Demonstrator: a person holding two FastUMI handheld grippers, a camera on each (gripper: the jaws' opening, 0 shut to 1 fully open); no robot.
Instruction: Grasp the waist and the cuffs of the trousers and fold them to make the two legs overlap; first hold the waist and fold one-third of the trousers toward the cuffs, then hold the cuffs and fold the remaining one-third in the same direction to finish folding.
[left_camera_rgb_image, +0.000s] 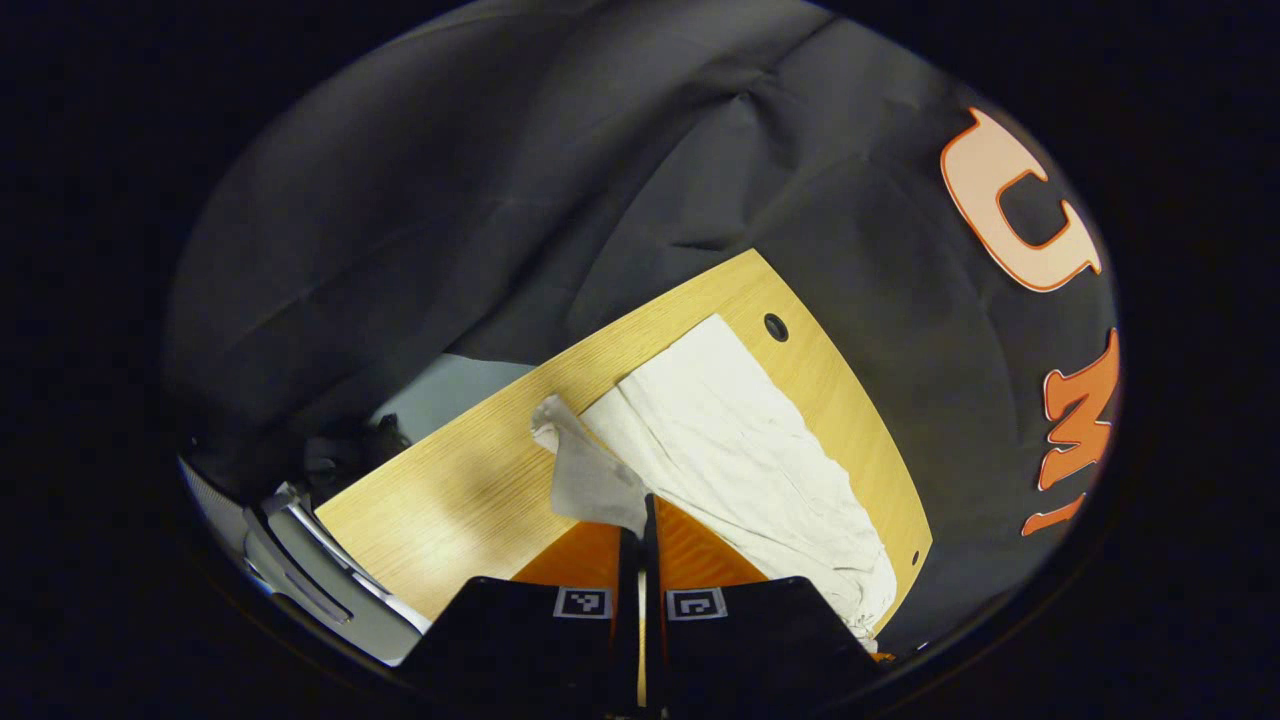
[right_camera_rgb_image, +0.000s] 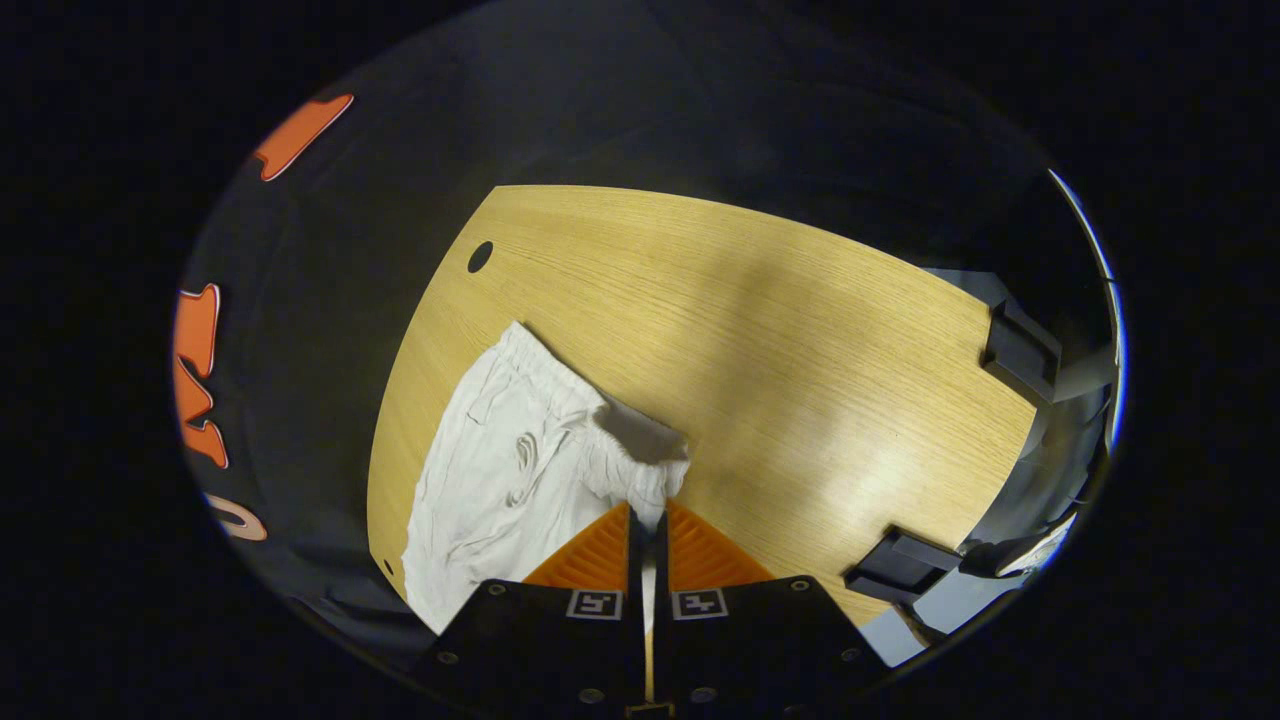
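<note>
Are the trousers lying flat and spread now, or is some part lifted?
Partly lifted. The left gripper holds one end of the trousers raised off the table; the right gripper pinches the elastic waist; the rest lies flat.

the pale, crumpled cloth trousers (right_camera_rgb_image: 500, 470) lie on the light wooden table (right_camera_rgb_image: 780, 340), along its left edge in the right gripper view. a small round hole in the tabletop (right_camera_rgb_image: 480, 256) sits beyond their far end. the right gripper (right_camera_rgb_image: 647, 515) pinches the waistband corner, and the left gripper (left_camera_rgb_image: 645, 510) pinches a raised cuff.

My left gripper (left_camera_rgb_image: 643, 510) is pinched tight on a lifted cuff (left_camera_rgb_image: 585, 465) of the white trousers (left_camera_rgb_image: 735, 450). The rest of them lies crumpled along the far edge of the wooden tabletop (left_camera_rgb_image: 460, 490).
</note>
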